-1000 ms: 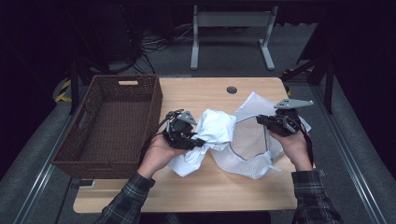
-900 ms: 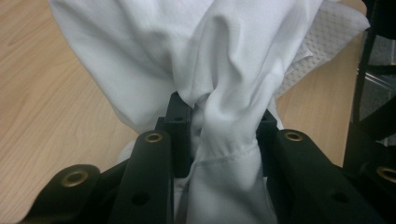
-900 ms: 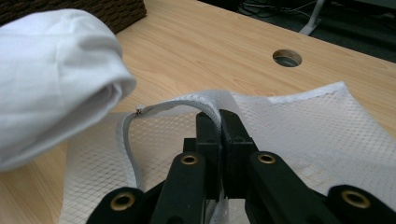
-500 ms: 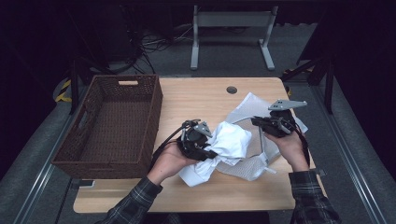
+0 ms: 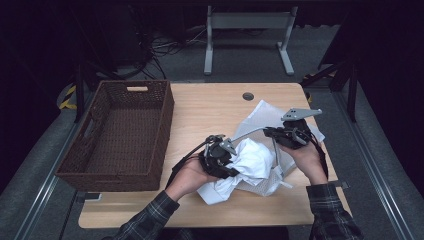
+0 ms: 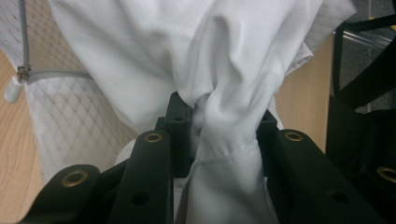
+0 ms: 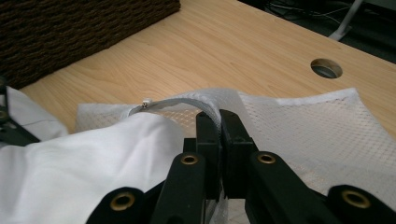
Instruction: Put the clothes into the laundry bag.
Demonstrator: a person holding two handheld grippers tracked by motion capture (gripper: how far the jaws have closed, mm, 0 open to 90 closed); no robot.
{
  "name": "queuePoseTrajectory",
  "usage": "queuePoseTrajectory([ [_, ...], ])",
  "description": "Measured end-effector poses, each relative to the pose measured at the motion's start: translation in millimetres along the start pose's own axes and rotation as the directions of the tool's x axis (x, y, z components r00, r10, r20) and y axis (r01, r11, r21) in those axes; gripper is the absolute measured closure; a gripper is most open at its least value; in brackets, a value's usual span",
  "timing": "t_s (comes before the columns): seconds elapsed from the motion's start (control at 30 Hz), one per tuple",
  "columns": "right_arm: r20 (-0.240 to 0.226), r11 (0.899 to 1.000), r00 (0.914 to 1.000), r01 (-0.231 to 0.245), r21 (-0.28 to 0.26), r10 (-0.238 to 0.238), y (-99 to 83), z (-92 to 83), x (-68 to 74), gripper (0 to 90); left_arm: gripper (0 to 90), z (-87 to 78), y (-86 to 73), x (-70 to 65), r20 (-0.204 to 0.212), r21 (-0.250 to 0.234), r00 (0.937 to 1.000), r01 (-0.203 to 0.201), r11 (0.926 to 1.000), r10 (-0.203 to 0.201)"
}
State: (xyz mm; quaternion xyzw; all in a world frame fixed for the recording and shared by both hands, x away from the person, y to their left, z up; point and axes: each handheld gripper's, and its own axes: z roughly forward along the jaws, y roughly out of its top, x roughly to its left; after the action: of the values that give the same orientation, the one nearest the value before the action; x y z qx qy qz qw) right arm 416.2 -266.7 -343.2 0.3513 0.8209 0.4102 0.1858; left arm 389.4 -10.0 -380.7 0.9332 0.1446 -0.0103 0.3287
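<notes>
Left tongs [image 5: 235, 162]: closed on a gathered fold of the white cloth [image 5: 252, 160]. In the left gripper view the cloth [image 6: 224, 70] is bunched tight between the two black jaws and fans out above them. The jaws stand part-way apart, held there by the thickness of the fabric.

Right tongs [image 5: 272, 134]: clamped on the edge of the mesh bag [image 5: 262, 114]. In the right gripper view the jaws are almost together, pinching the bag's rim [image 7: 210, 105] and lifting it off the counter [image 7: 243, 42]. The bag [image 7: 327, 126] lies flat beyond the tongs; its zip pull shows in the left gripper view [image 6: 14, 88].

Cloth: crumpled, at the near right of the counter [image 5: 210, 107], resting partly on the bag and against its raised rim. Whether any of it is inside the bag cannot be told.

Basket [image 5: 122, 132]: wicker, at the counter's left side, well apart from the cloth and bag.
</notes>
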Motion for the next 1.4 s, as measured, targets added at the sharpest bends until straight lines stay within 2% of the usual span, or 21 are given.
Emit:
queuePoseTrajectory([
  [0.2,-0.018,1.000,0.9996,0.021,0.011,-0.021,1.4,4.6,5.5,88.0,69.3,19.0,2.4,13.7,-0.040,0.012,0.9988,0.030,0.9995,-0.030],
  [0.43,-0.025,0.999,0.9994,0.026,0.022,-0.026,0.3,8.3,6.6,88.0,67.6,44.8,1.2,23.8,-0.060,0.051,0.9966,0.060,0.9969,-0.057],
  [0.57,-0.026,0.999,0.9992,0.030,0.026,-0.029,0.0,9.0,6.9,88.0,60.5,57.8,-5.0,27.5,-0.058,0.071,0.9958,0.074,0.9947,-0.070],
  [0.63,-0.027,0.999,0.9992,0.031,0.026,-0.031,-0.2,9.1,6.9,88.0,53.5,60.1,-6.2,27.7,-0.059,0.069,0.9955,0.078,0.9945,-0.074],
  [0.77,-0.026,0.999,0.9992,0.031,0.028,-0.030,-0.6,10.1,7.0,87.9,40.1,59.4,-5.7,25.5,-0.073,0.069,0.9948,0.076,0.9947,-0.071],
  [0.83,-0.026,0.999,0.9992,0.031,0.028,-0.030,-0.7,10.1,7.0,87.9,30.3,56.8,-5.4,23.0,-0.090,0.064,0.9928,0.085,0.9943,-0.079],
  [0.97,-0.026,0.999,0.9992,0.032,0.030,-0.032,-1.2,10.0,6.3,87.9,20.5,46.2,-4.0,16.8,-0.105,0.029,0.9915,0.081,0.9963,-0.078],
  [1.17,-0.026,0.999,0.9992,0.031,0.030,-0.031,-1.5,9.7,6.1,87.9,11.3,26.6,-5.3,7.7,-0.121,-0.013,0.9900,0.071,0.9974,-0.072],
  [1.27,-0.027,0.999,0.9992,0.031,0.034,-0.030,-2.1,10.3,5.8,88.0,6.2,18.0,-14.1,1.8,-0.138,-0.014,0.9883,0.063,0.9979,-0.064],
  [1.4,-0.028,0.999,0.9992,0.029,0.036,-0.028,-2.1,10.7,5.9,88.0,1.1,13.8,-29.8,-2.1,-0.153,-0.024,0.9852,0.074,0.9969,-0.077],
])
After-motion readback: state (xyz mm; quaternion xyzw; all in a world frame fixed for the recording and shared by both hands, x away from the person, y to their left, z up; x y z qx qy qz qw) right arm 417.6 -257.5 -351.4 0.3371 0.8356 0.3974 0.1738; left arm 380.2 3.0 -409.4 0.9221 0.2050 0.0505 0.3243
